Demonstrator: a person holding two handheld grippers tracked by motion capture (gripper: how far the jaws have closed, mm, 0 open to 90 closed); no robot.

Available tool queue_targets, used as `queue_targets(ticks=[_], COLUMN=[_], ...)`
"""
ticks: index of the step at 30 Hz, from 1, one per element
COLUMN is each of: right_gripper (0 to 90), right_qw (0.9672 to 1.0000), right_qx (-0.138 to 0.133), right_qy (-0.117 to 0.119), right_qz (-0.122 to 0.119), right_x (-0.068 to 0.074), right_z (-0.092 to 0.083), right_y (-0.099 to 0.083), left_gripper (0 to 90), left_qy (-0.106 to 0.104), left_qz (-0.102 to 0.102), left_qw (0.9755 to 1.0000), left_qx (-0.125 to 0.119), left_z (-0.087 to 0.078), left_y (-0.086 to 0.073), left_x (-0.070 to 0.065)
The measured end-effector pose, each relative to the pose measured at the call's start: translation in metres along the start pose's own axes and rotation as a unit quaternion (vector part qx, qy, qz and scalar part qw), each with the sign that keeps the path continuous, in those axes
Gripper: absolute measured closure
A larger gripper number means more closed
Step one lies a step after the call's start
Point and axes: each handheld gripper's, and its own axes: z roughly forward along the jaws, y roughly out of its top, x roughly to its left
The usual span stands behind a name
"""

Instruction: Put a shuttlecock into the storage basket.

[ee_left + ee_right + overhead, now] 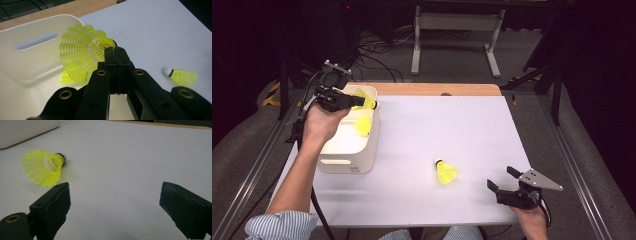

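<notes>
My left gripper [362, 102] pinches a yellow plastic shuttlecock [364, 99] over the white plastic bin [362, 160] at the surface's left edge. My right gripper [504, 179] sits wide open near the front right corner.

Held shuttlecock [82, 53]: bright yellow plastic mesh skirt, ribbed and slightly translucent; second one on the table [445, 171] the same, with a smooth white cap banded in black. Bin [357, 150]: cream plastic, smooth, faint sheen. Table top [452, 130] matt white with a bare wood strip [427, 89] at the far edge; gripper jaws matt black plastic with brass-coloured rivets.
</notes>
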Motion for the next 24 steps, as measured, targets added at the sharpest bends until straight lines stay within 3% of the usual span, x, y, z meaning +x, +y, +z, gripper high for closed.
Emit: queue_targets(ticks=[24], right_gripper=[10.4], right_qw=[1.0000], right_qx=[0.000], right_qy=[0.000], right_qz=[0.000], right_x=[0.000], right_z=[0.000], right_y=[0.000], left_gripper=[90.0], left_qy=[0.024], left_qz=[-0.020], left_qw=[0.9995], left_qx=[-0.005], left_z=[-0.007], left_y=[-0.013], left_x=[0.016])
